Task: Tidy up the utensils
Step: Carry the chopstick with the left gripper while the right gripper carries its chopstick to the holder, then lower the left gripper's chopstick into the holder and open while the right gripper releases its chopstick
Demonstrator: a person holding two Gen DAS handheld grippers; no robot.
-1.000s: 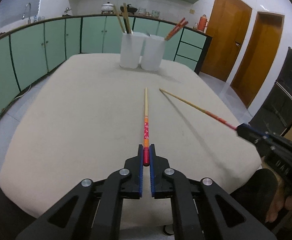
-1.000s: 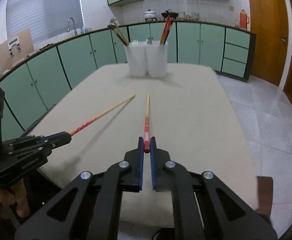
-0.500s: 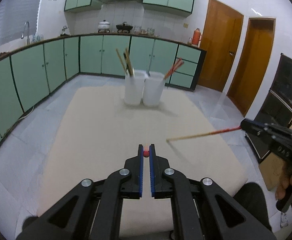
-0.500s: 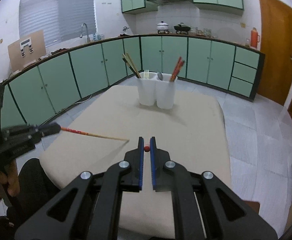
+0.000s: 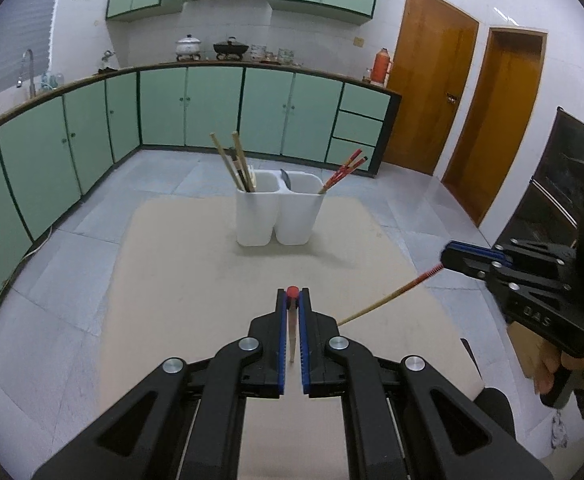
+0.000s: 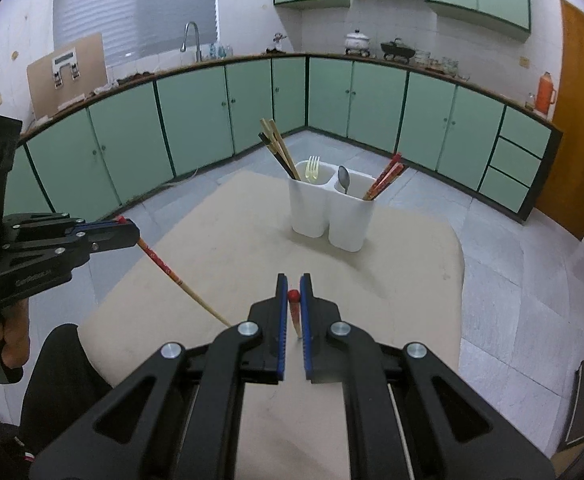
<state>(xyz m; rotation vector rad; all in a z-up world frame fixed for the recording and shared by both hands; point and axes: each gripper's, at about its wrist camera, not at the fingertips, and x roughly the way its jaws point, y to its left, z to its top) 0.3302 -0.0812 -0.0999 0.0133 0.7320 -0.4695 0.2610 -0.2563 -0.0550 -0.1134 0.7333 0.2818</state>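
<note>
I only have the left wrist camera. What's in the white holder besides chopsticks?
Observer: The right wrist view shows a yellow-green fork in the holder's left-hand compartment, next to the dark and wooden chopsticks.
Operator: And the other compartment?
Observer: A metal spoon stands there, bowl up, with the red chopsticks.
Operator: How does the right claw hold its chopstick?
Observer: The right claw is shut near the chopstick's red-capped end, and the shaft hangs down between the pads.

Green cabinets [image 5: 211,112], wooden doors [image 5: 432,80], grey tiled floor [image 5: 412,192], blinds [image 6: 131,4]
</note>
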